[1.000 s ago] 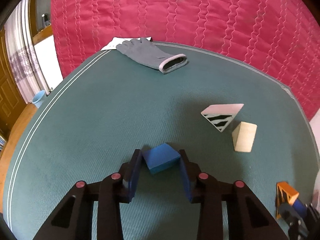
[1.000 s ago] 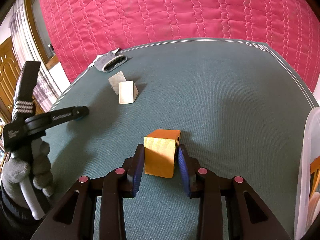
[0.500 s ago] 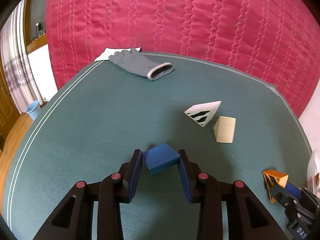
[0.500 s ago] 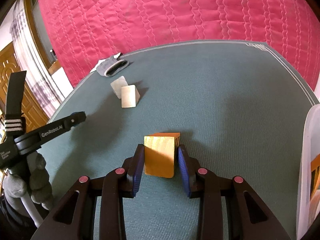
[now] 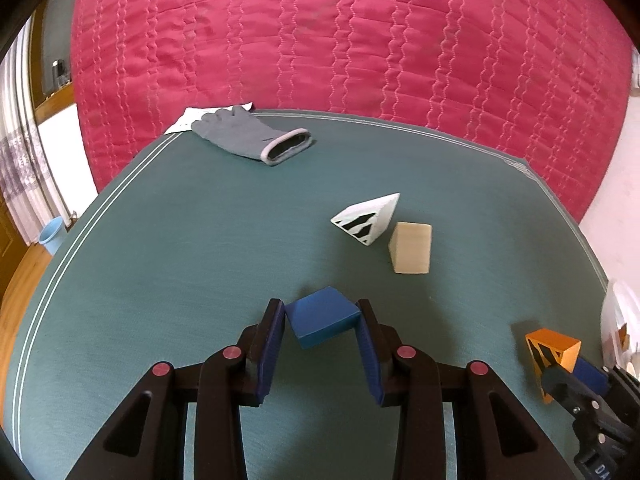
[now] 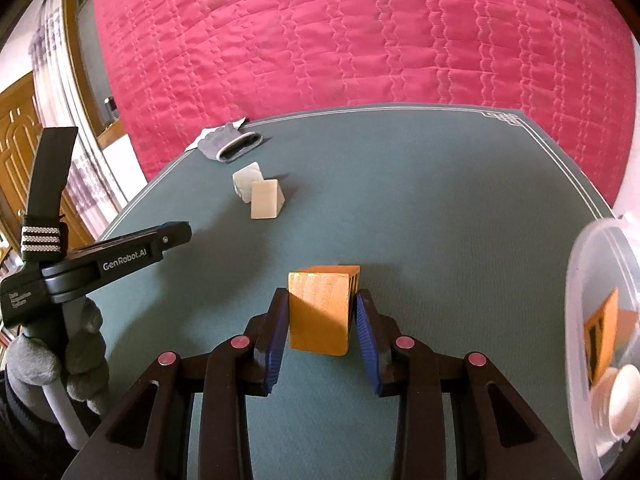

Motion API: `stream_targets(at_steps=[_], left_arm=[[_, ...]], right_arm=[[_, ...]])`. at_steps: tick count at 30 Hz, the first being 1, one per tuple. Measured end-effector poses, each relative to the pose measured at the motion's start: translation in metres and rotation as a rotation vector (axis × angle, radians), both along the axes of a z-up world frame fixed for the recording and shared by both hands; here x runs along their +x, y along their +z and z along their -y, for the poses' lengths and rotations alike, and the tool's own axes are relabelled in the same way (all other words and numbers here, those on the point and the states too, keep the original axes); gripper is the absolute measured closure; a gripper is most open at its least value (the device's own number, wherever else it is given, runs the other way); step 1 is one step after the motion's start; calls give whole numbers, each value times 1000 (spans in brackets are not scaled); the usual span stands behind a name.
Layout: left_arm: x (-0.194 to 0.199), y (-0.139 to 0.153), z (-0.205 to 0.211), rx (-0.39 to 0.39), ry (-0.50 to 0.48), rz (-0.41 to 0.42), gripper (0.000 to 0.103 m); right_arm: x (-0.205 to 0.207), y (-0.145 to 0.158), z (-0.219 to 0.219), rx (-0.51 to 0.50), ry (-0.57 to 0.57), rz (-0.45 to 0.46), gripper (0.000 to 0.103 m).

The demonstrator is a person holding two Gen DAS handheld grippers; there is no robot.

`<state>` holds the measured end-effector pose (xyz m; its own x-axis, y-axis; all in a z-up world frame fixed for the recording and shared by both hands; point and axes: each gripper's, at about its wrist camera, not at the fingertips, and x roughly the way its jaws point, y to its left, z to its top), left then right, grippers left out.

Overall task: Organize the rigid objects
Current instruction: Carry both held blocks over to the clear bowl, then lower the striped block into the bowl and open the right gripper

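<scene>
1. The blue block (image 5: 323, 317) is sitting clamped between the two blue pads of the left gripper (image 5: 322, 322), whose jaws are standing narrow and pressing on its two sides; whether the block is touching the green table mat (image 5: 180, 248) under it is hard to tell.
2. The orange wooden block (image 6: 322, 309) is being gripped in the same way by the right gripper (image 6: 321, 320), the pads pressing its left and right faces, with black stripes showing on its right face.
3. In the left wrist view that orange block is appearing at the lower right edge, held at the tip of the right gripper's dark body.
4. Beyond the blue block, a white wedge with black stripes (image 5: 368, 222) and a plain pale wooden wedge (image 5: 412, 248) are lying just beside each other on the mat, well apart from both grippers.
5. A grey work glove (image 5: 250, 138) is lying near the far left corner of the mat, partly over a white sheet of paper (image 5: 186, 120).
6. At the right edge of the right wrist view a clear plastic container (image 6: 580, 280) is holding another orange striped piece (image 6: 602, 334) and some pale rounded pieces.
7. A gloved hand (image 6: 56, 364) is holding the left gripper's handle at the lower left of the right wrist view.
8. A quilted red cover (image 6: 360, 40) is filling the background behind the mat.
</scene>
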<state>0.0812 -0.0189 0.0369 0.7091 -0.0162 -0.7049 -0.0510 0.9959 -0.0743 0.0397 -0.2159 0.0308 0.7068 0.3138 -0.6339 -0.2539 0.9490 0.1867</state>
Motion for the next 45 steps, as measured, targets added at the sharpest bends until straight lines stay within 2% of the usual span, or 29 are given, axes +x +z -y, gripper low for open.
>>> stream_targets(at_steps=[10, 19, 45], left_arm=[[-10, 3, 17, 16, -51, 13, 65], [-16, 4, 31, 32, -92, 20, 65], [-35, 2, 68, 74, -178, 16, 65]], right_arm=[[-29, 13, 27, 7, -50, 22, 69], [-52, 28, 66, 10, -143, 56, 69], [-91, 40, 213, 45, -522, 98, 69]])
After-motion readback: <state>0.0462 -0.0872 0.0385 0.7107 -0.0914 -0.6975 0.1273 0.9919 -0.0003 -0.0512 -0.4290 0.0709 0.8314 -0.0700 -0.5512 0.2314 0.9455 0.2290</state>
